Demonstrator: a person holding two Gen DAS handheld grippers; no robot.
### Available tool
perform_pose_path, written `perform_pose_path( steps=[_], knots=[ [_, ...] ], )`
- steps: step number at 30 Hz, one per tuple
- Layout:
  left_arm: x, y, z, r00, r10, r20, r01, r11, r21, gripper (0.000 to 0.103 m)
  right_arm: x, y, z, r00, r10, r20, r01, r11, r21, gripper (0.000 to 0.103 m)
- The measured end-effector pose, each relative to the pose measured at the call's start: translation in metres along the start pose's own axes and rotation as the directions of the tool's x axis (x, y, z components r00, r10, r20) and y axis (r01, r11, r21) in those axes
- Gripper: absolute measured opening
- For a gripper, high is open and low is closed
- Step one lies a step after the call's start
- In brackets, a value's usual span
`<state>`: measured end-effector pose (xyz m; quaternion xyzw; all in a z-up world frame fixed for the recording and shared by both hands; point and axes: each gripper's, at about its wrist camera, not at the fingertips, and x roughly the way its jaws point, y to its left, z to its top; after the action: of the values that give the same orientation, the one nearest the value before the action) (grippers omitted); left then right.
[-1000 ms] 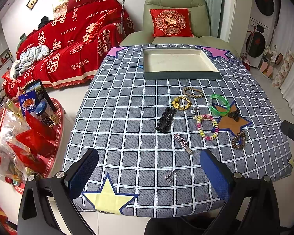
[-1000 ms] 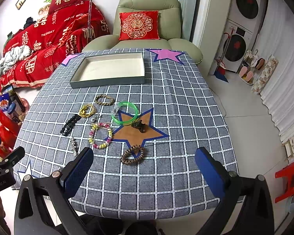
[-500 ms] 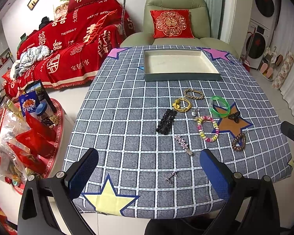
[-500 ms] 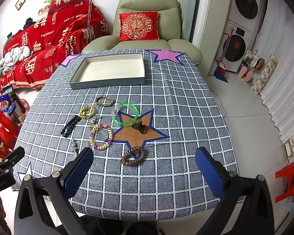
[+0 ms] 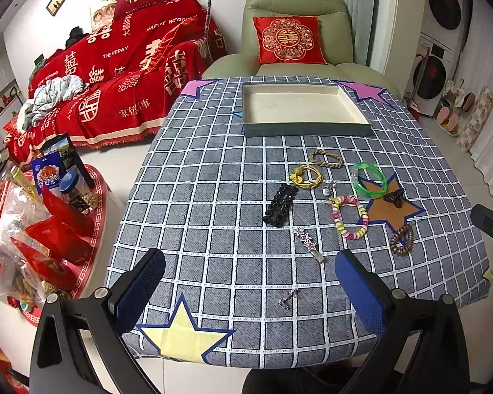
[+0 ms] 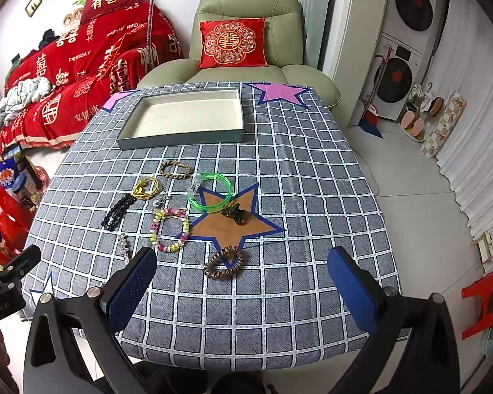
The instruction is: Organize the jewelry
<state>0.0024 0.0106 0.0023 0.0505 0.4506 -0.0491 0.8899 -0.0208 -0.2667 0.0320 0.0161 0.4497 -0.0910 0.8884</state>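
Observation:
An empty shallow tray [image 5: 305,129] [image 6: 180,139] sits at the far side of the checked table. Jewelry lies mid-table: a green bangle [image 5: 368,180] [image 6: 210,192], a beaded bracelet [image 5: 349,217] [image 6: 169,229], a brown coil tie [image 5: 401,239] [image 6: 224,262], a black clip [image 5: 280,204] [image 6: 118,211], a yellow tie [image 5: 306,175], a braided bracelet [image 5: 327,159], a star clip [image 5: 309,244] and a small earring [image 5: 288,297]. My left gripper [image 5: 249,289] is open above the near edge. My right gripper [image 6: 243,285] is open just short of the coil tie.
A green armchair [image 5: 295,32] with a red cushion stands behind the table. A red-covered sofa [image 5: 121,75] is at the left, a low red tray of snacks [image 5: 42,216] on the floor beside the table, washing machines [image 6: 407,42] at the right.
Both grippers have moved slightly forward over the table; the jewelry appears a little nearer. Both stay open and nothing on the table has moved.

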Motion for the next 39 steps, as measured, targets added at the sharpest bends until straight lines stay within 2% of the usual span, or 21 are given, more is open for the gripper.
perform_pose_path(
  steps=[39],
  knots=[
    [0.0046, 0.0013, 0.0009, 1.000, 0.000, -0.010, 0.000, 1.000, -0.004, 0.103, 0.0024, 0.0007, 0.0015, 1.000, -0.003, -0.002, 0.003, 1.000, 0.000, 0.103]
  ],
)
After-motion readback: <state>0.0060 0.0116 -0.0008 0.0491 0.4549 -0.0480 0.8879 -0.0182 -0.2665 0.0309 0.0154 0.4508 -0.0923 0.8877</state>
